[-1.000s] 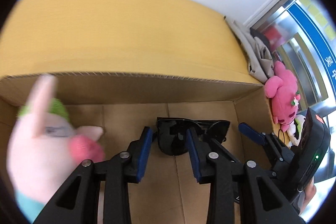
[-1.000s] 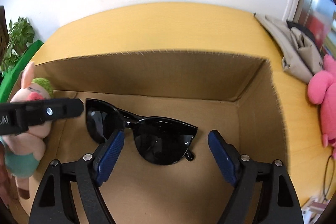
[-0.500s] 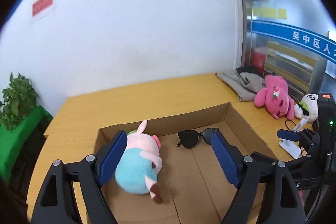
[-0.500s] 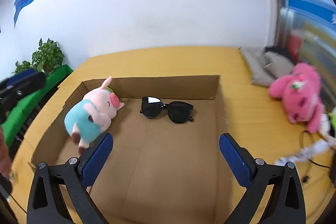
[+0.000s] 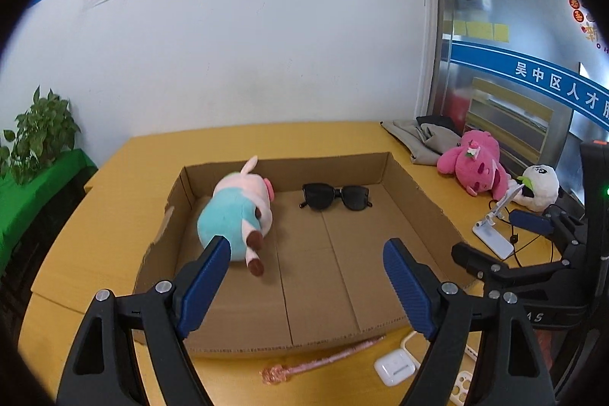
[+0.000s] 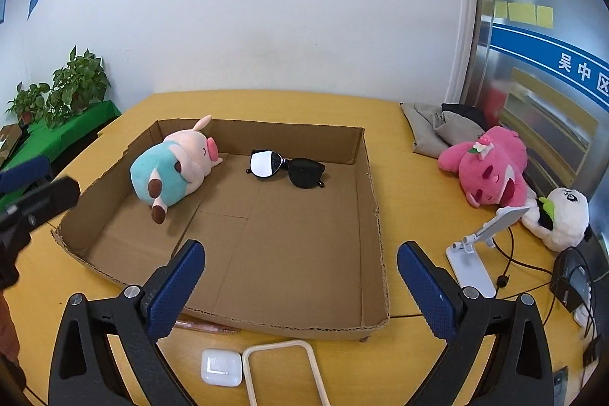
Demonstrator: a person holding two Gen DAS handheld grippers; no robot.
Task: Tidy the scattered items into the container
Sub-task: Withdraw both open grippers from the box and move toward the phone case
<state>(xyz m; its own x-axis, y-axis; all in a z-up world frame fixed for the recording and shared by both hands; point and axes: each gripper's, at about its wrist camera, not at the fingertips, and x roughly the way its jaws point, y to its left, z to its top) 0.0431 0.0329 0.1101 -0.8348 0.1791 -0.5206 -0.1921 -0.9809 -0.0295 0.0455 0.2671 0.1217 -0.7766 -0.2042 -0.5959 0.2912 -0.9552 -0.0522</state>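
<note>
Fingers (image 5: 209, 273) of the left gripper (image 5: 308, 276) have just spread, empty; the right gripper (image 6: 300, 284) gapes wide, empty too. Plush pig (image 6: 167, 166) and sunglasses (image 6: 287, 170) lie inside the cardboard box (image 6: 371, 215).

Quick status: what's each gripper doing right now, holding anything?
Left gripper: open, holding nothing; jaws have just been opening.
Right gripper: open, holding nothing; jaws have just been opening.

Pig plush (image 5: 238, 212), sunglasses (image 5: 337, 196) inside cardboard box (image 5: 418, 193)
</note>
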